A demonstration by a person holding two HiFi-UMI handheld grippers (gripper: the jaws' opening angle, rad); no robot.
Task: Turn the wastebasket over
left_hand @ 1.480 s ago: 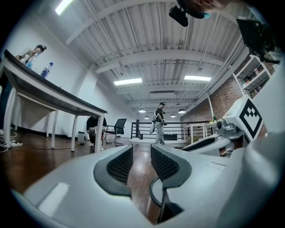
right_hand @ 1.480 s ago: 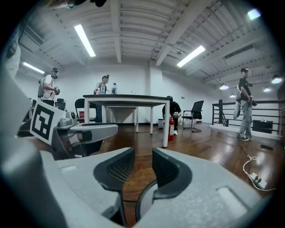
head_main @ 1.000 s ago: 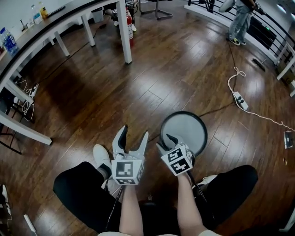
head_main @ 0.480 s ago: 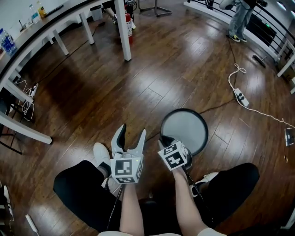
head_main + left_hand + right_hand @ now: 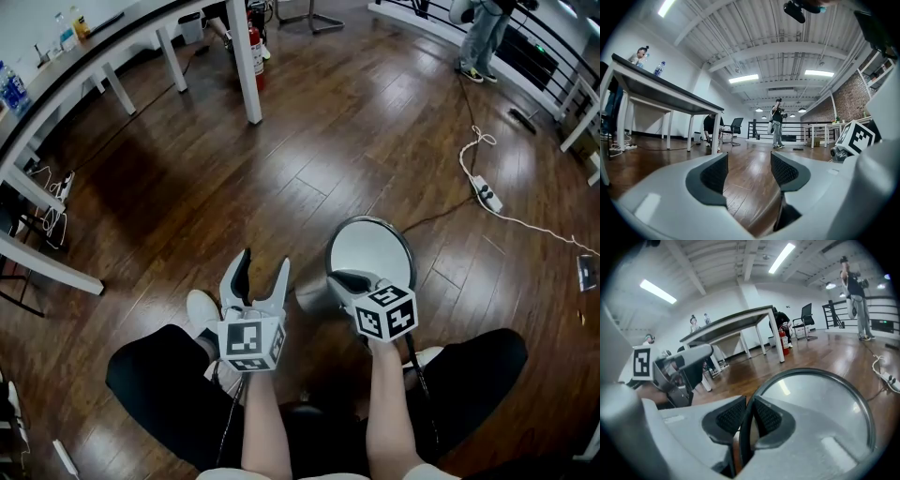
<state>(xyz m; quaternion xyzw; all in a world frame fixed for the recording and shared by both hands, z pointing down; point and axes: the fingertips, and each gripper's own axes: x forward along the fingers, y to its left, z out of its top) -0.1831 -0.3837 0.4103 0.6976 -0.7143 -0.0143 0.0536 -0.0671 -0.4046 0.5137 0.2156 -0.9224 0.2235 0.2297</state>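
Observation:
The wastebasket [image 5: 373,251] is a round grey bin with a black rim, on the wood floor in front of my knees. It is tipped, its grey side [image 5: 314,292] showing at the left. My right gripper [image 5: 347,280] has just been closing and is shut on the near rim. In the right gripper view the black rim runs between the pads of the right gripper [image 5: 749,417], with the pale inside of the wastebasket [image 5: 820,401] beyond. My left gripper [image 5: 262,267] is held to the basket's left, open and empty. In its own view the left gripper [image 5: 749,171] frames only floor.
A white shoe [image 5: 200,307] rests under the left gripper. A power strip [image 5: 486,193] with a white cable lies to the right. White table legs [image 5: 249,66] and a fire extinguisher [image 5: 251,39] stand farther off. A person [image 5: 480,37] stands at the top right.
The right gripper closed on the basket's near rim, rolled and rose a little. The basket went from standing upright to tipped. The left gripper stayed put.

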